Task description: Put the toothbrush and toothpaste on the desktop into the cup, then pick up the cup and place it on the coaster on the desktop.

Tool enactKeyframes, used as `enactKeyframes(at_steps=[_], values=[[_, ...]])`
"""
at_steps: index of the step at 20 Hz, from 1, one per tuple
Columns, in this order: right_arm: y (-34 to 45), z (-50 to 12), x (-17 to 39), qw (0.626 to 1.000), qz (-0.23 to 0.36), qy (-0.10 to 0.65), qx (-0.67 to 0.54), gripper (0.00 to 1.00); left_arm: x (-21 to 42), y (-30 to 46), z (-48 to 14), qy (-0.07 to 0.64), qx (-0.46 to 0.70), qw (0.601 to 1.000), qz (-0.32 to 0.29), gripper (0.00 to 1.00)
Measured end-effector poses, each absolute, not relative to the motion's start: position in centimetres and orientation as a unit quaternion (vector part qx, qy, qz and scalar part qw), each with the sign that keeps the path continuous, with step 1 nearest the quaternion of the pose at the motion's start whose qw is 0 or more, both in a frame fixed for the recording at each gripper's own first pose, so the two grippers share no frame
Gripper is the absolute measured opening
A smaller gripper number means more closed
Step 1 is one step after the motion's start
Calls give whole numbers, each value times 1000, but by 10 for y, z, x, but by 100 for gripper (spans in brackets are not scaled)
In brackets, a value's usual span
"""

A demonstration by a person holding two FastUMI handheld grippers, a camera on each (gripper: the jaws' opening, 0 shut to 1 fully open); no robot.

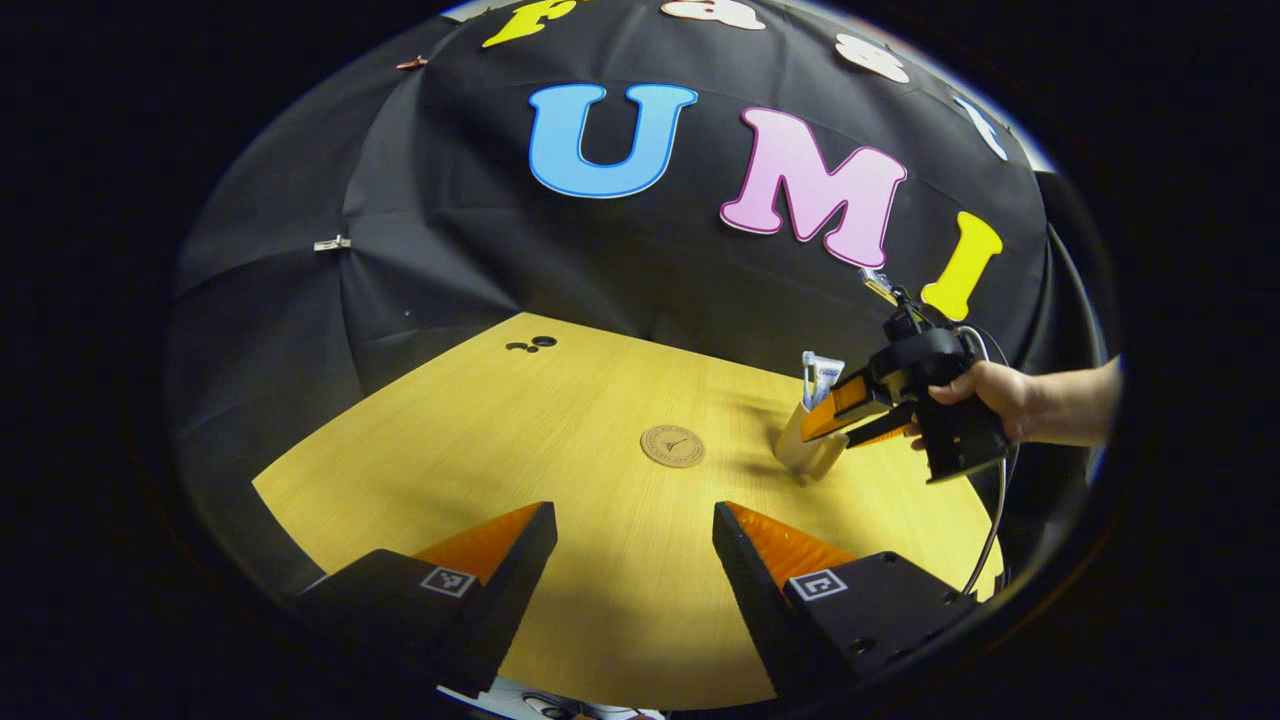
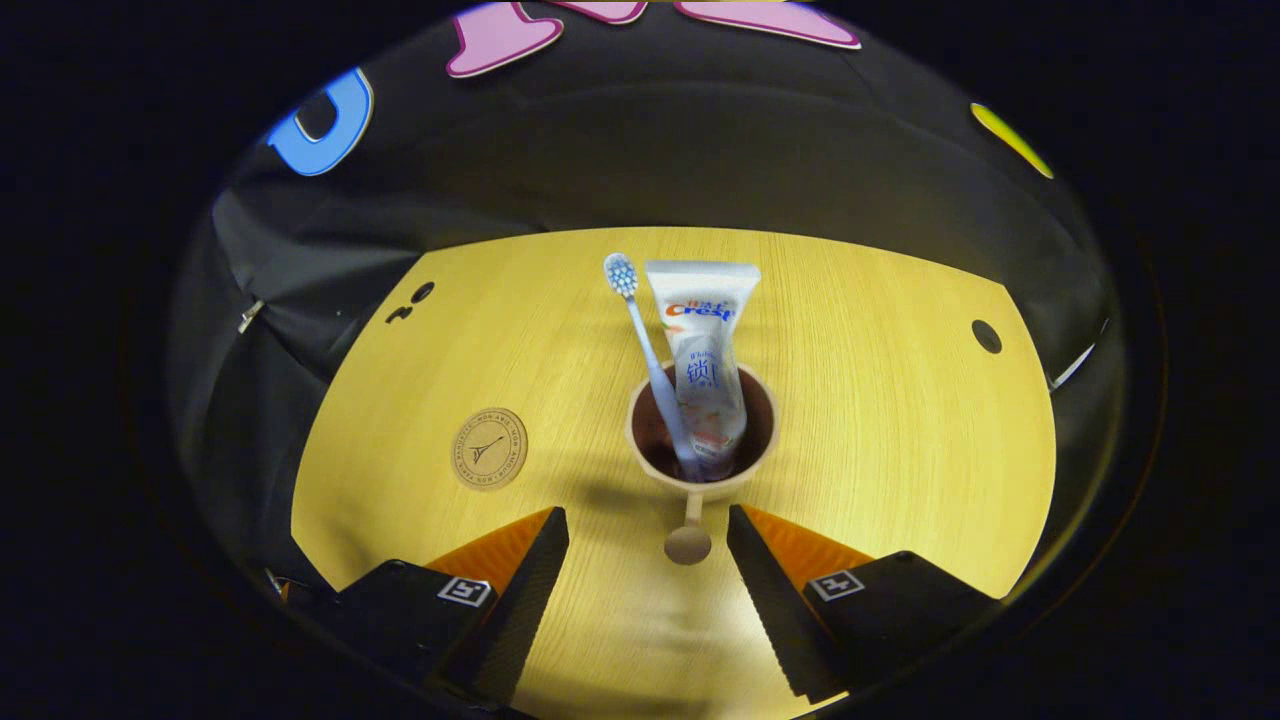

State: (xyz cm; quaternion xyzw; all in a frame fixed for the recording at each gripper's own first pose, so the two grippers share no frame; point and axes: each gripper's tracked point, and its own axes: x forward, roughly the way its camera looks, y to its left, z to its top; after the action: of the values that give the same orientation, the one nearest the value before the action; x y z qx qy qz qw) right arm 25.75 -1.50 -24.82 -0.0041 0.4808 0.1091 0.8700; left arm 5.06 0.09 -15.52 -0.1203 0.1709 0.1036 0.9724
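A beige cup stands upright on the wooden desktop, with a toothbrush and a white toothpaste tube leaning inside it. My right gripper is open just in front of the cup, and the cup's handle lies between its fingers without touching them. A round cork coaster lies to the left of the cup. In the left gripper view, the cup is at the right with the right gripper against it, held by a hand. My left gripper is open over bare wood, short of the coaster.
Small dark holes mark the desktop near its far corners. The black cloth wall rises behind the table's rear edge. A cable hangs from the right gripper.
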Motion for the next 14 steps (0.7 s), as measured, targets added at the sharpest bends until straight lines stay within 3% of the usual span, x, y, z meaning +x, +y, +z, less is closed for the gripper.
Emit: enactKeyframes(at_steps=[14], values=[[-28,-309,267,806,67,587,-33,97,20,12,-181,217,-116,962,118,98]])
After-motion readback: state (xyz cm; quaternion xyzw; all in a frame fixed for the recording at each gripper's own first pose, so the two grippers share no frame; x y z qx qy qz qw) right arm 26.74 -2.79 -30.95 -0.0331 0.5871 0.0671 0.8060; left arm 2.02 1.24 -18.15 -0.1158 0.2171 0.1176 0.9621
